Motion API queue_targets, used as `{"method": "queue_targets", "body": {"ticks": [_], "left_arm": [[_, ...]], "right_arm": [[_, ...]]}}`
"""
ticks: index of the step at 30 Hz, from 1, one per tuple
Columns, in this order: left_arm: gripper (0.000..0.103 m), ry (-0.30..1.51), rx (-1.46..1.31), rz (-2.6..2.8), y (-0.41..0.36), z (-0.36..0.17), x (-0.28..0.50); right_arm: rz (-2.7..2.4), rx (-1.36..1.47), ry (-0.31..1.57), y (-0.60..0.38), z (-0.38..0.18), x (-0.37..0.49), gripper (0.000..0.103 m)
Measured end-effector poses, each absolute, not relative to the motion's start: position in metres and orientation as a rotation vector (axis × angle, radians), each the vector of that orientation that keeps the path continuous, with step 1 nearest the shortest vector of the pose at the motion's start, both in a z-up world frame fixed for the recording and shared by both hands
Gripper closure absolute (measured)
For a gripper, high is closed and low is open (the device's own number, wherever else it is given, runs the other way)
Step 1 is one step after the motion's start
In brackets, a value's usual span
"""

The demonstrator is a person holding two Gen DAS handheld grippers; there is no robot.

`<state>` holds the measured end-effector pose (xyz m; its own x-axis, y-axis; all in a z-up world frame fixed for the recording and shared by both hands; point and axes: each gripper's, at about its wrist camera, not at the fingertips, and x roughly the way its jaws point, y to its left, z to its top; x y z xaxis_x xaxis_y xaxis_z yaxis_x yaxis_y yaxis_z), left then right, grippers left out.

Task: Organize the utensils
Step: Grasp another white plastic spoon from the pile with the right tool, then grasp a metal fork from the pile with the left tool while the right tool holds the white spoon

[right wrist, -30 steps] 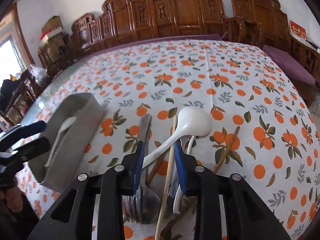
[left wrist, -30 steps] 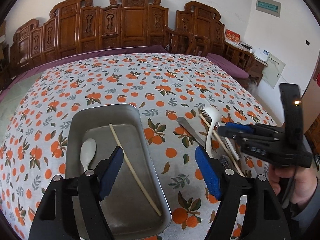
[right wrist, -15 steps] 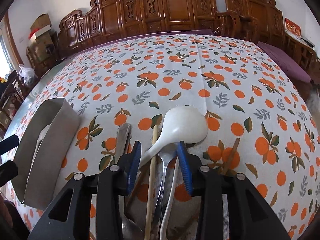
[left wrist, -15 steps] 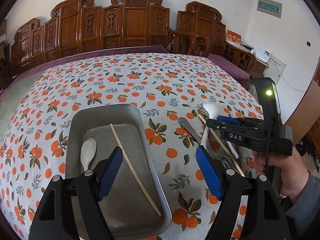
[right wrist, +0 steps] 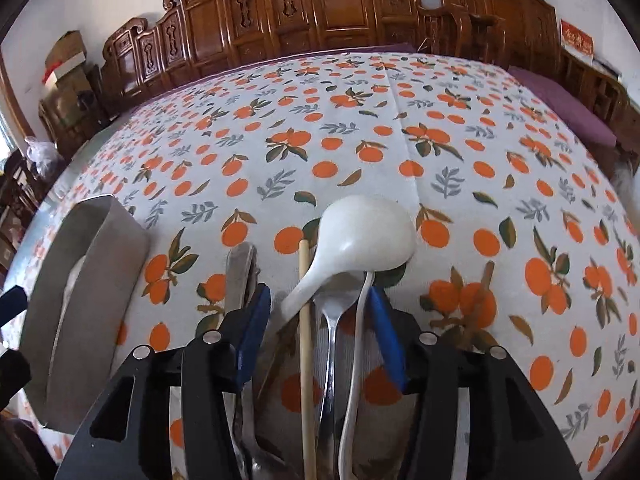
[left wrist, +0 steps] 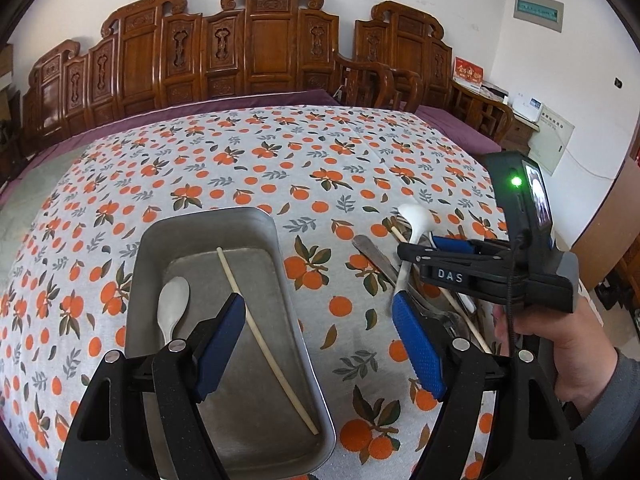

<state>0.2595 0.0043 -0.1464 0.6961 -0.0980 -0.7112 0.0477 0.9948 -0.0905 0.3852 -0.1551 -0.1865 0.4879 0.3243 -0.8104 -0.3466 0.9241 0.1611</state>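
Observation:
A metal tray [left wrist: 208, 240] lies in front of my left gripper [left wrist: 318, 308], which hangs open above its right rim with nothing between the pads. Inside the tray are a white spoon [left wrist: 173, 304] and a pale chopstick [left wrist: 264, 336]. To the right, my right gripper [left wrist: 420, 249] hovers low over a pile of utensils. In the right wrist view the right gripper [right wrist: 320, 308] has its jaws opening astride the large white spoon [right wrist: 372, 236], a wooden chopstick [right wrist: 306, 320], a metal fork [right wrist: 332, 316] and a thin white handle [right wrist: 358, 332]. The pads press on none of them.
A flat metal handle [right wrist: 240, 268] lies just left of the right gripper's pads, and a brown chopstick [right wrist: 476, 308] lies to their right. The tray [right wrist: 92, 280] stands at the left. An orange-print cloth [left wrist: 280, 160] covers the table, with carved wooden chairs [left wrist: 272, 40] behind it.
The right gripper has come down and forward over the utensil pile, and its jaws have spread wider. The left gripper and the tray's contents look the same.

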Motion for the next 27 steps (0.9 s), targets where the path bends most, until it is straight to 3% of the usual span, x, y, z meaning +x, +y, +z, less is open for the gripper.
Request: {"method": "queue_targets", "body": {"ticks": [3,10,17,27], "left_arm": [[0.031,0.799,-0.062,-0.077,0.004,-0.147,0.259],[0.031,0.790,-0.063,-0.076,0.005,-0.144,0.258],[0.031,0.781,-0.055,-0.085,-0.004,-0.138,0.255],[0.031,0.771,-0.015,-0.103,-0.031,-0.127,0.253]], "right_arm": [[0.417,-0.006,0.970,-0.154,-0.185,0.389,0.055],[0.446,0.010,0.955,-0.160,-0.176,0.390,0.092],[0.495,0.043,0.940,-0.173,-0.165,0.383,0.099],[0.555,0.096,0.876,-0.212,-0.139,0.370,0.099]]}}
